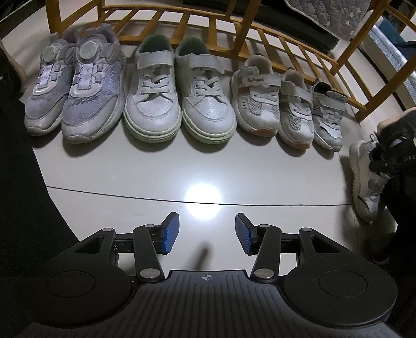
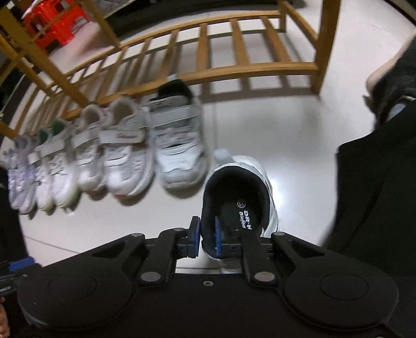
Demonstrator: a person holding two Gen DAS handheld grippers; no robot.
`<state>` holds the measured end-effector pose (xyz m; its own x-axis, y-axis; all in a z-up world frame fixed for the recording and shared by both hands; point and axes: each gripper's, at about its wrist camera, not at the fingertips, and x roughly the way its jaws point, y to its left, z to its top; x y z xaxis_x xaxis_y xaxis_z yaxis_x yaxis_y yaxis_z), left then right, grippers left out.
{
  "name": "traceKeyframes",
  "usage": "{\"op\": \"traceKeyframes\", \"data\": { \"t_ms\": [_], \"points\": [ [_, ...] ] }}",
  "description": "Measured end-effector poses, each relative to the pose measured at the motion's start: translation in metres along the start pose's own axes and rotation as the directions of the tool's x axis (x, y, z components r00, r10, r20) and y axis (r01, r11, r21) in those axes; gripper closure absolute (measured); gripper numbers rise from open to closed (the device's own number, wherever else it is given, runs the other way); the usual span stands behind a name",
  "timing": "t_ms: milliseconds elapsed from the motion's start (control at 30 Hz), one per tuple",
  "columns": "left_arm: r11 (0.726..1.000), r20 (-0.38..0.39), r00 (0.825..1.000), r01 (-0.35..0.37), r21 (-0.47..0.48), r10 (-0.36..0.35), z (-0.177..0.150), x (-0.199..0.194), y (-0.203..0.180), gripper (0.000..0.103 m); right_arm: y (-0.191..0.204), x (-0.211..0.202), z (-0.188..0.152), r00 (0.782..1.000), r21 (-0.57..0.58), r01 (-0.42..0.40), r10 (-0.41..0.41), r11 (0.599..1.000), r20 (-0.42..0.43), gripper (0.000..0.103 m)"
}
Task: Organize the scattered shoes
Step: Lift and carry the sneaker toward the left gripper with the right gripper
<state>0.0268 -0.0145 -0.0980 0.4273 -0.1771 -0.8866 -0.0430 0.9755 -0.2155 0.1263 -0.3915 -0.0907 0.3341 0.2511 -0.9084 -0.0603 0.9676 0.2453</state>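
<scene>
Several shoes stand in a row along the wooden rack: a purple pair [image 1: 75,88], a white lace-up pair [image 1: 176,98], a small white strap pair [image 1: 273,104] and a single grey-white shoe [image 1: 327,114] [image 2: 179,145] at the right end. My right gripper [image 2: 206,238] is shut on the black-lined heel collar of a matching white shoe [image 2: 241,187], one pad inside the opening and one outside. In the left wrist view that shoe [image 1: 364,176] shows at the right edge, tilted. My left gripper [image 1: 207,234] hangs open over bare floor, nothing between its fingers.
The low wooden slatted rack [image 1: 260,33] [image 2: 234,70] runs behind the shoes. A red crate [image 2: 52,20] sits beyond it. A person's dark clothing [image 2: 377,182] fills the right side. Bare floor lies to the right of the single shoe.
</scene>
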Motion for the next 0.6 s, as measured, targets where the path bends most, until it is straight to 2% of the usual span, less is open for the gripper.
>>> {"op": "traceKeyframes", "data": {
  "t_ms": [133,267,367,433,467,500,533,600],
  "points": [
    [1.000,0.004,1.000,-0.004,-0.006,0.004,0.000,-0.002,0.002,0.054,0.010,0.004,-0.008,0.994,0.018,-0.095,0.096,0.995,-0.046,0.093],
    [1.000,0.006,1.000,-0.004,-0.009,0.004,0.000,-0.003,0.002,0.054,0.032,0.003,-0.018,0.976,0.012,-0.200,0.200,0.980,-0.091,0.099],
    [1.000,0.006,1.000,-0.002,-0.006,0.002,0.000,-0.004,0.002,0.054,0.058,-0.001,-0.025,0.981,-0.095,-0.181,0.172,0.979,-0.092,0.098],
    [1.000,0.008,1.000,0.000,-0.004,0.000,-0.001,-0.005,0.002,0.053,0.064,-0.006,-0.025,0.984,-0.125,-0.173,0.165,0.977,-0.074,0.094],
    [1.000,0.009,1.000,-0.002,-0.004,0.002,-0.001,-0.006,0.002,0.053,0.066,-0.010,-0.025,0.984,-0.128,-0.174,0.168,0.976,-0.055,0.087],
    [1.000,0.008,1.000,-0.005,-0.008,0.005,-0.001,-0.006,0.004,0.053,0.066,-0.015,-0.025,0.985,-0.128,-0.174,0.170,0.976,-0.038,0.074],
    [1.000,0.007,1.000,-0.005,-0.010,0.005,-0.001,-0.005,0.004,0.053,0.065,-0.019,-0.024,0.986,-0.135,-0.165,0.164,0.977,-0.020,0.069],
    [1.000,0.000,1.000,-0.006,-0.016,0.006,-0.001,-0.004,0.005,0.053,0.061,-0.027,-0.023,0.991,-0.156,-0.129,0.132,0.979,0.010,0.048]
  ]
}}
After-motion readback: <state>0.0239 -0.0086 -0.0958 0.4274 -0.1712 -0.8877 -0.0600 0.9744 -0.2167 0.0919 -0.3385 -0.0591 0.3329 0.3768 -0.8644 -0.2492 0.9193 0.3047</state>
